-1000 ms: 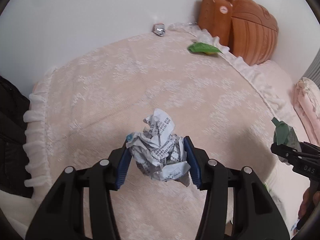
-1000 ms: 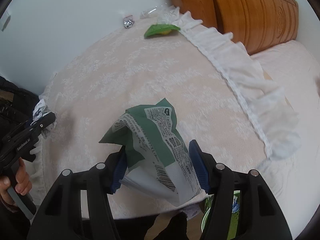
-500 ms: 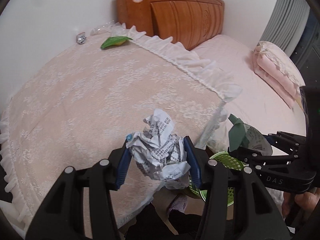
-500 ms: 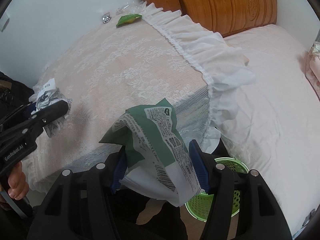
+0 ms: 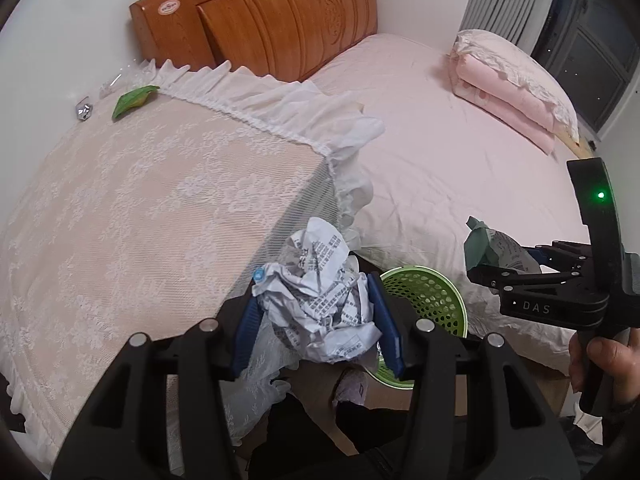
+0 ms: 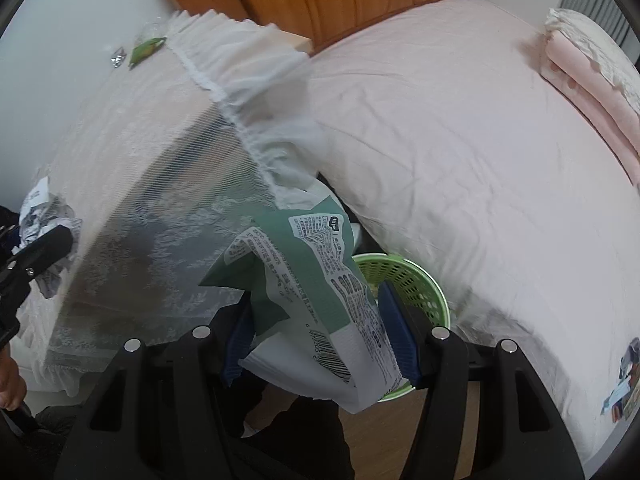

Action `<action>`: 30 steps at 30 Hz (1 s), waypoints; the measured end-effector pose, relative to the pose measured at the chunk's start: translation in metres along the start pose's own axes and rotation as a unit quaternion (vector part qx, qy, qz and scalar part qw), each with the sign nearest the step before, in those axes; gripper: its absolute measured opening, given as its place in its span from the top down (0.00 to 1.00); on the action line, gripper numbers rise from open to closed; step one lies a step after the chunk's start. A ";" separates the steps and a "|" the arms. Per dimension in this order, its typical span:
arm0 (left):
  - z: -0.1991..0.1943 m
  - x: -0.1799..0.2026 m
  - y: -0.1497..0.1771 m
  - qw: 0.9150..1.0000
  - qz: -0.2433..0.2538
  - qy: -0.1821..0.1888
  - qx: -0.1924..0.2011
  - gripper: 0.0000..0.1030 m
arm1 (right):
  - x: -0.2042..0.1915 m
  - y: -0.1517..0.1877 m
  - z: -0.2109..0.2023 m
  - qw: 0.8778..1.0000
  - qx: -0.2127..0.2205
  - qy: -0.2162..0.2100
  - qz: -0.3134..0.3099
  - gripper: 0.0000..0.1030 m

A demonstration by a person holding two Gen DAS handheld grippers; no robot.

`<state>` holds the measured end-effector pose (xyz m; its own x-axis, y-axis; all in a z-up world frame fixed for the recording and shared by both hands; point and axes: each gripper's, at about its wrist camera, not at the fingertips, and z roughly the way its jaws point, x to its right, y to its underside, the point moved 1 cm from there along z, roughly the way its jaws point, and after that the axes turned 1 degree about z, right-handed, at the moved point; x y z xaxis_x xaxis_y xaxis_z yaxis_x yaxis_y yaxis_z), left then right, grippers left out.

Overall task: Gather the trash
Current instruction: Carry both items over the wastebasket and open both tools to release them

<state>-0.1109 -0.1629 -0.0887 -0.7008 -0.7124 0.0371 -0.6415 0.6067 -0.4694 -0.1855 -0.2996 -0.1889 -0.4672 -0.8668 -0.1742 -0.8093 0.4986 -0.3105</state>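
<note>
My left gripper (image 5: 318, 320) is shut on a crumpled ball of printed paper (image 5: 320, 300), held above the near corner of the lace-covered table (image 5: 140, 208). My right gripper (image 6: 316, 336) is shut on a green and white snack wrapper (image 6: 308, 292); it also shows at the right of the left wrist view (image 5: 504, 264). A green mesh trash basket (image 5: 428, 300) stands on the floor between table and bed, just beyond both grippers (image 6: 412, 280). A green wrapper (image 5: 132, 100) and a small foil scrap (image 5: 83, 109) lie at the table's far edge.
A bed with a pink sheet (image 5: 460, 152) fills the right side, with a folded pink quilt (image 5: 512, 92) and a wooden headboard (image 5: 280, 20). The table's white ruffle (image 5: 280, 116) hangs toward the bed. Paper scraps (image 6: 622, 384) lie on the bed's near edge.
Both grippers have swung right, from over the table toward the gap by the bed. The green basket has come into view below them. Both still hold their trash.
</note>
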 end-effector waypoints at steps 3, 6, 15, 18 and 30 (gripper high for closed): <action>0.002 0.017 -0.002 1.000 0.015 0.004 -0.001 0.52 | 0.023 0.009 0.008 1.000 -0.010 0.010 0.017 0.24; 0.002 0.029 -0.002 1.000 0.027 0.004 0.001 0.52 | 0.036 0.015 0.015 0.999 -0.013 0.012 0.035 0.05; 0.004 0.045 -0.001 0.999 0.038 0.004 -0.003 0.52 | 0.062 0.021 0.012 0.999 -0.005 0.012 0.050 0.02; 0.008 0.049 0.000 0.999 0.045 0.009 -0.011 0.52 | 0.071 0.021 0.008 0.998 0.000 0.020 0.059 0.02; 0.046 0.110 -0.007 0.987 0.155 0.035 -0.036 0.52 | 0.125 0.020 -0.013 0.992 0.029 0.060 0.111 0.02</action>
<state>-0.1686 -0.2617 -0.1217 -0.8853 -0.4635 -0.0366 -0.4111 0.8172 -0.4040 -0.2651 -0.3981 -0.2046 -0.6732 -0.7275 -0.1326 -0.6620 0.6728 -0.3302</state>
